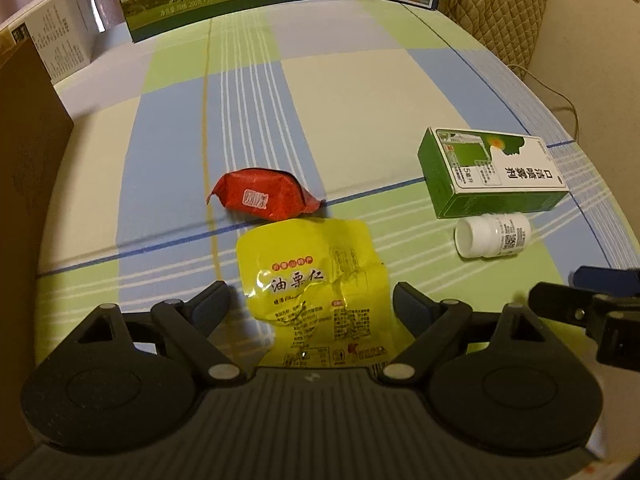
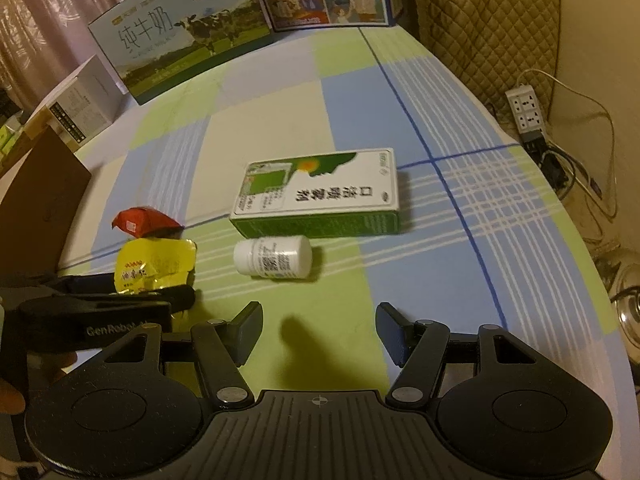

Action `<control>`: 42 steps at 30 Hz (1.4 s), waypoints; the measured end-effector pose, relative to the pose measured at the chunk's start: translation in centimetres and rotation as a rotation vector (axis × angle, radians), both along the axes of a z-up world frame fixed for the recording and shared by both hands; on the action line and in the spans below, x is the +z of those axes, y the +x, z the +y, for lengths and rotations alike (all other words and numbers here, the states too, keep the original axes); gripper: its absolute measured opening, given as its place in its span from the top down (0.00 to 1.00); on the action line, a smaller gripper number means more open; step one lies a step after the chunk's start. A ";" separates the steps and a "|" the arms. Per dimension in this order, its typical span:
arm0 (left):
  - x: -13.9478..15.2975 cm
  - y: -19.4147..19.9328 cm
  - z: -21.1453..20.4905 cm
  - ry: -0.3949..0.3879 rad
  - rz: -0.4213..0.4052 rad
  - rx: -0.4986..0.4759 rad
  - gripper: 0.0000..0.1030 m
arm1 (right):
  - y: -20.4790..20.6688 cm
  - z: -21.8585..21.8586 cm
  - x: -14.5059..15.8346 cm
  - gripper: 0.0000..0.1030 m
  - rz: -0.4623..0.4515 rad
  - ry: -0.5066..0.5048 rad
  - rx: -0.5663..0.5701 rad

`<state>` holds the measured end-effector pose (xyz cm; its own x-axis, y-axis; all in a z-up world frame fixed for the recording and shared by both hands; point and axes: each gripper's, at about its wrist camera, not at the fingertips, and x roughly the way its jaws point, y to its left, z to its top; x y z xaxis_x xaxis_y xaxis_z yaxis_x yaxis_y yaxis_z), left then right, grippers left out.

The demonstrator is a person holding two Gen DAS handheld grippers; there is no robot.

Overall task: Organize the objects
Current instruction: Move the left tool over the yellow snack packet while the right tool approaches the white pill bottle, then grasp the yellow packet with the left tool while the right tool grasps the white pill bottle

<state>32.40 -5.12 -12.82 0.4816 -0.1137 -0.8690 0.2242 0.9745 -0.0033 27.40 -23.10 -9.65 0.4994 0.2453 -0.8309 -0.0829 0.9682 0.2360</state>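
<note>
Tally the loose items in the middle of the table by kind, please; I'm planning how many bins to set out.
Snack packets: 2, the yellow packet and the red packet.
Small boxes: 1, the green and white box.
Bottles: 1, the white bottle, lying on its side.
Total: 4

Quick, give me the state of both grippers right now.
Left gripper: open, fingers either side of the yellow snack packet, not pressing on it.
Right gripper: open, empty, the white bottle ahead of it.
</note>
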 end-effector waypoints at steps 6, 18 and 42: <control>0.1 -0.4 0.5 -0.005 -0.016 -0.003 0.25 | 0.9 1.4 -0.2 0.42 -0.013 -0.002 0.033; 0.4 -1.0 4.0 -0.011 -0.013 0.075 0.29 | 3.5 4.1 -1.0 0.42 -0.044 -0.073 0.060; 0.4 -2.7 4.6 -0.008 0.000 0.072 0.30 | 1.4 4.8 -1.6 0.54 -0.053 -0.152 0.181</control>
